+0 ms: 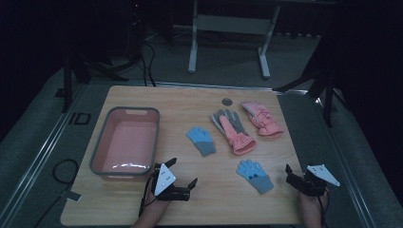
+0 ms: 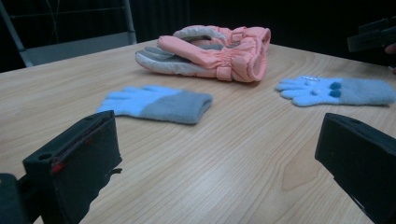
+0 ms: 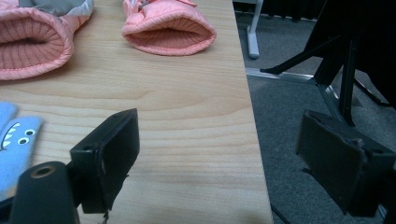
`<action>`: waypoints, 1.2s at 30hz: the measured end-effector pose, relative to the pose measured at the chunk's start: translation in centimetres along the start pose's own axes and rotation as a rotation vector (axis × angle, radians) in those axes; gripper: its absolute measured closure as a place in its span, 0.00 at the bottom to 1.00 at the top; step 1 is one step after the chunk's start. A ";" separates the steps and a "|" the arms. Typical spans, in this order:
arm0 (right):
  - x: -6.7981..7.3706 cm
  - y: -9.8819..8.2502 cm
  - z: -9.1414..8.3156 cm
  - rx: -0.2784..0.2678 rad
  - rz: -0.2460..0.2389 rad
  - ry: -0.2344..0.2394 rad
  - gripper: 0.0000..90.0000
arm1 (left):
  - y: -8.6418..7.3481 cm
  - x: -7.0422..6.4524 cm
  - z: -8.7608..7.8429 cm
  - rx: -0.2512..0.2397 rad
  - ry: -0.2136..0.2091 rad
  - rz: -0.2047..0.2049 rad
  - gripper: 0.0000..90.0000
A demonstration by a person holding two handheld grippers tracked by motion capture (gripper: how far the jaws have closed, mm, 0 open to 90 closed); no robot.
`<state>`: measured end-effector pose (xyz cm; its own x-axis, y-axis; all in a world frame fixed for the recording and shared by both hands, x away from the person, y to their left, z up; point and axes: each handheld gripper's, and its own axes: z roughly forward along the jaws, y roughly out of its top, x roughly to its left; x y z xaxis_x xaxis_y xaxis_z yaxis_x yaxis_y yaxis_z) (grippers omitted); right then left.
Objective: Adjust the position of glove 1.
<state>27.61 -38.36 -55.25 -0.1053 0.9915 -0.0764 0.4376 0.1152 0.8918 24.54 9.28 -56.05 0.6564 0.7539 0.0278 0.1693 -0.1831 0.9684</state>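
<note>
- Wooden table [image 1: 142, 209] lay bare along its near edge, where the left gripper [image 1: 183, 178] and the right gripper [image 1: 292, 176] hovered with jaws spread wide and nothing between them.
- Two blue knit gloves [image 1: 255, 175] lay just beyond, with open wood around each.
- Two pink ski gloves [image 1: 234, 130] sat farther back, side by side.
- One pink basin [image 1: 124, 141] stood at the left.

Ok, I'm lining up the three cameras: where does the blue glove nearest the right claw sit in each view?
High view: blue glove at lower right, just left of the right claw.
Left gripper view: right side, about mid-height.
Right gripper view: left edge, low.
Shared landmark: the pink glove with the grey palm, lying beyond it.
</note>
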 end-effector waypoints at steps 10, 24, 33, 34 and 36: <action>0.4 0.1 0.2 0.038 -0.043 -0.028 0.14 | 0.0 0.0 0.0 -0.002 0.007 -0.004 0.00; 0.2 2.9 -0.3 0.074 -0.010 0.025 0.16 | 0.0 0.0 0.0 -0.001 0.007 -0.009 0.00; 0.7 5.3 -0.6 0.081 0.040 0.101 0.14 | 0.0 0.1 0.0 -0.002 0.004 -0.012 0.00; 0.9 5.6 -0.7 0.074 0.029 0.112 0.14 | 0.0 0.1 0.0 -0.002 0.004 -0.013 0.00; 1.3 6.2 -0.8 0.068 0.032 0.135 0.13 | 0.0 0.1 0.0 -0.002 0.004 -0.014 0.00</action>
<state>29.50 -36.38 -49.48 -0.2073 0.9781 0.0165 0.5012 0.0917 0.8604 24.59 9.34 -56.05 0.6511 0.7588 0.0153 0.1770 -0.1714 0.9692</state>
